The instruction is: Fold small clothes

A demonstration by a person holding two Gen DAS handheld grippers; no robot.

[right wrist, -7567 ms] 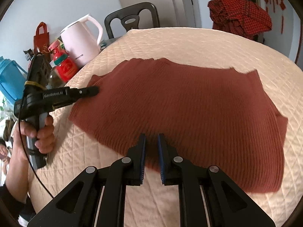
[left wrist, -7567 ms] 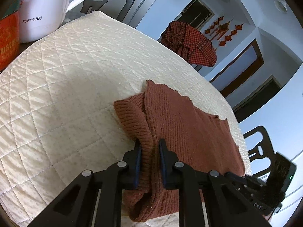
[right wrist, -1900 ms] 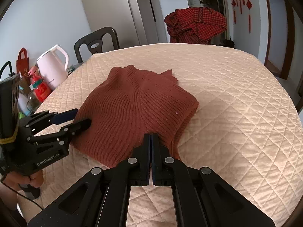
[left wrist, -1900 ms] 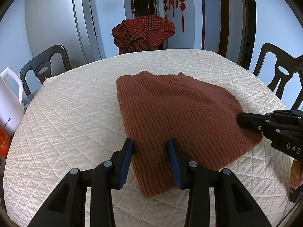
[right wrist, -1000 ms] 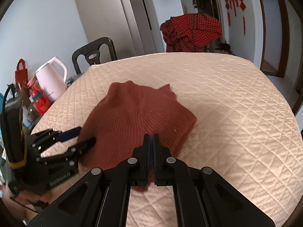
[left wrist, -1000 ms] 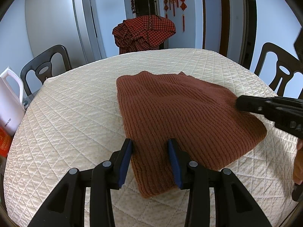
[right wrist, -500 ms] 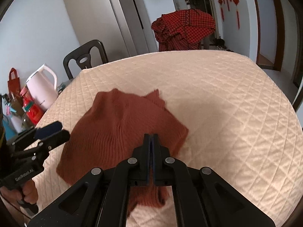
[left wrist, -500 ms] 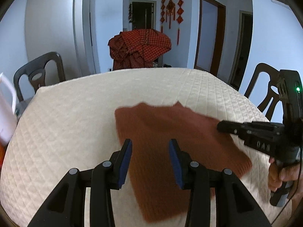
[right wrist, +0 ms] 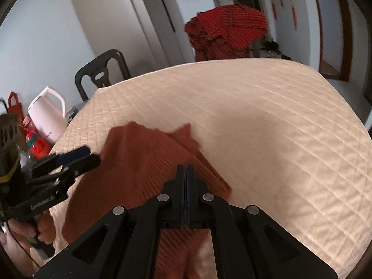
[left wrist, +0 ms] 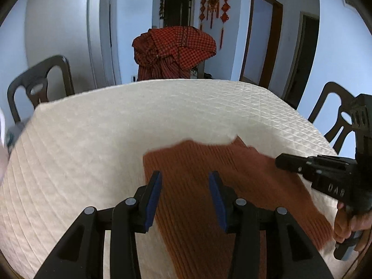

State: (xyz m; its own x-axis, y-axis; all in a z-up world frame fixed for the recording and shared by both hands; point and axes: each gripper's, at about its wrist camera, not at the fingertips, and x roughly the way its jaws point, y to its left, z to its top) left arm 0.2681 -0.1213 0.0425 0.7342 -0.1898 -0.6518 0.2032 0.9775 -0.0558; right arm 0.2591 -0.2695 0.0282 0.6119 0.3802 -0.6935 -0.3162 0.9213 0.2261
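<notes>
One rust-brown knit sweater is lying folded on the quilted table cover, toward the near edge, and I'm reading it as a compact bundle with several layers already stacked. My left gripper is hovering over its left part with the blue pads spread and having just widened a little; nothing is between them, the knit only showing below through the gap. My right gripper is sitting over the sweater's near right side with its fingers pressed fully together. A bit of knit shows right behind the tips, but I can't tell whether any fabric is caught in them. I'm judging that both tools are coming off the garment because the fold is done or nearly so, and the open left jaws suit a release rather than a fresh grab. Beyond the table, a red checked cloth is draped over a chair, and a pink kettle is standing off to the left side, well apart from the work.
</notes>
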